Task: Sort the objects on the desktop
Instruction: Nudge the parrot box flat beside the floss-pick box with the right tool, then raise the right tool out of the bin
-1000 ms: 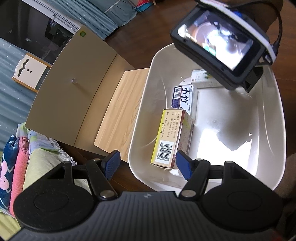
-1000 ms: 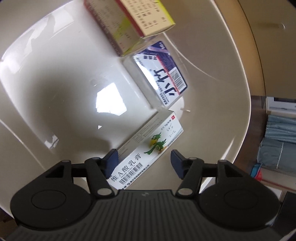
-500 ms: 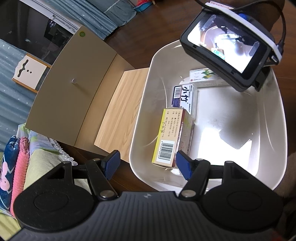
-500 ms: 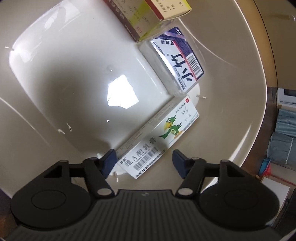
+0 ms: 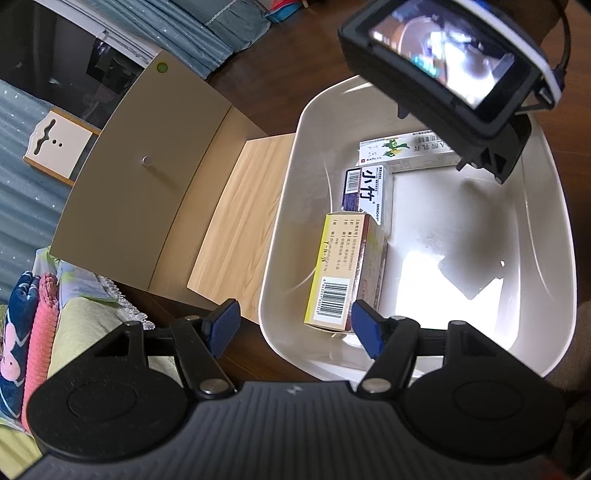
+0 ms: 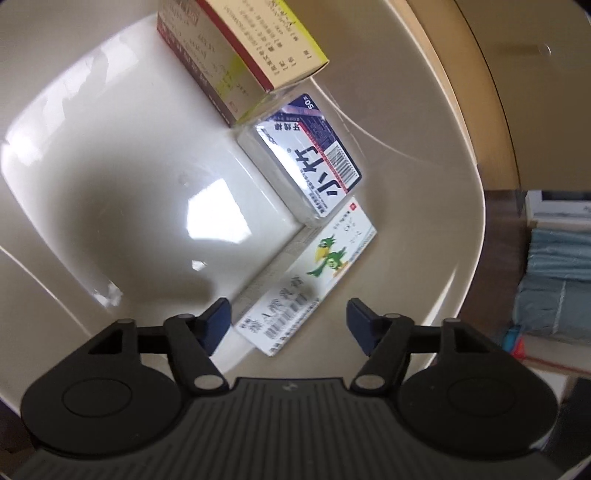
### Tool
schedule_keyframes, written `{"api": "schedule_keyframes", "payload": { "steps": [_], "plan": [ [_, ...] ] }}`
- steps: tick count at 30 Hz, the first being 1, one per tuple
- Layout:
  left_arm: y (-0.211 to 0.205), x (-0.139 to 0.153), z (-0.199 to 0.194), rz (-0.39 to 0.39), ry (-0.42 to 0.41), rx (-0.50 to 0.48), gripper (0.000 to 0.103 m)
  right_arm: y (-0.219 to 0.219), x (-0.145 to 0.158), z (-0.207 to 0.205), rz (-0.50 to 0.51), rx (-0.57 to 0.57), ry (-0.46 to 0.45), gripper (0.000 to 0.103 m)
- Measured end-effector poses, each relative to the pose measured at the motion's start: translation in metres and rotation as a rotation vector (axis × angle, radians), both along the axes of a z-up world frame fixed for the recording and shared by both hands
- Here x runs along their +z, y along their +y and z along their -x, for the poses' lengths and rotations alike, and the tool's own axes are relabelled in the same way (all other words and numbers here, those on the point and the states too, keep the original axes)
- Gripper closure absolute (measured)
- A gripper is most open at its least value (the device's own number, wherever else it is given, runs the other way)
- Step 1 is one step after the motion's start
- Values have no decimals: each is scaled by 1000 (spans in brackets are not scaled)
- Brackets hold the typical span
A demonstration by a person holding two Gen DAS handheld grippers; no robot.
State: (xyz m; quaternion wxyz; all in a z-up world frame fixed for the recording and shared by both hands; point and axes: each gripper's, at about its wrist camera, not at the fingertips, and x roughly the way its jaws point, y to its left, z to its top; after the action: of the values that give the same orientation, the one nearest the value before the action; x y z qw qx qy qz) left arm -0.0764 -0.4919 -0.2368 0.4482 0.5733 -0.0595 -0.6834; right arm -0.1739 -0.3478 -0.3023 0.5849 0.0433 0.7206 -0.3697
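A white plastic bin (image 5: 280, 229) (image 6: 436, 122) holds three boxes. A yellow and red medicine box (image 5: 343, 269) (image 6: 240, 48) stands on its side. A clear box with a blue label (image 5: 365, 192) (image 6: 306, 162) lies behind it. A white ointment box with a green parrot (image 5: 402, 151) (image 6: 314, 277) lies flat on the bin's floor. My left gripper (image 5: 295, 328) is open and empty over the bin's near rim. My right gripper (image 6: 288, 321) is open and empty, raised above the ointment box; its body with a lit screen (image 5: 447, 62) shows in the left wrist view.
The bin stands on a dark wooden table (image 5: 258, 85). A tan board box with a light wood floor panel (image 5: 232, 218) lies open left of the bin. Folded cloth (image 5: 33, 332) lies at the far left. Blue curtains (image 5: 177, 33) hang behind.
My right gripper has drawn back and up from the ointment box, which now lies free in the bin. The left gripper has hardly moved.
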Motion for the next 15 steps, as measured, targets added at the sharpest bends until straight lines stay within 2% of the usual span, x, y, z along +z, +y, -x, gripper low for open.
{"api": "schedule_keyframes", "payload": {
  "steps": [9, 10, 12, 15],
  "plan": [
    [2, -1, 2, -2, 12, -9, 33, -9, 43, -5, 101, -68, -149, 30],
    [2, -1, 2, -3, 14, -10, 32, -6, 46, -5, 114, -72, -163, 28],
    [3, -2, 3, -1, 20, -18, 21, 0, 51, -4, 135, -77, -188, 23],
    [4, -2, 4, -5, 36, -31, 21, -16, 43, 2, 151, -97, -221, 20]
  ]
}}
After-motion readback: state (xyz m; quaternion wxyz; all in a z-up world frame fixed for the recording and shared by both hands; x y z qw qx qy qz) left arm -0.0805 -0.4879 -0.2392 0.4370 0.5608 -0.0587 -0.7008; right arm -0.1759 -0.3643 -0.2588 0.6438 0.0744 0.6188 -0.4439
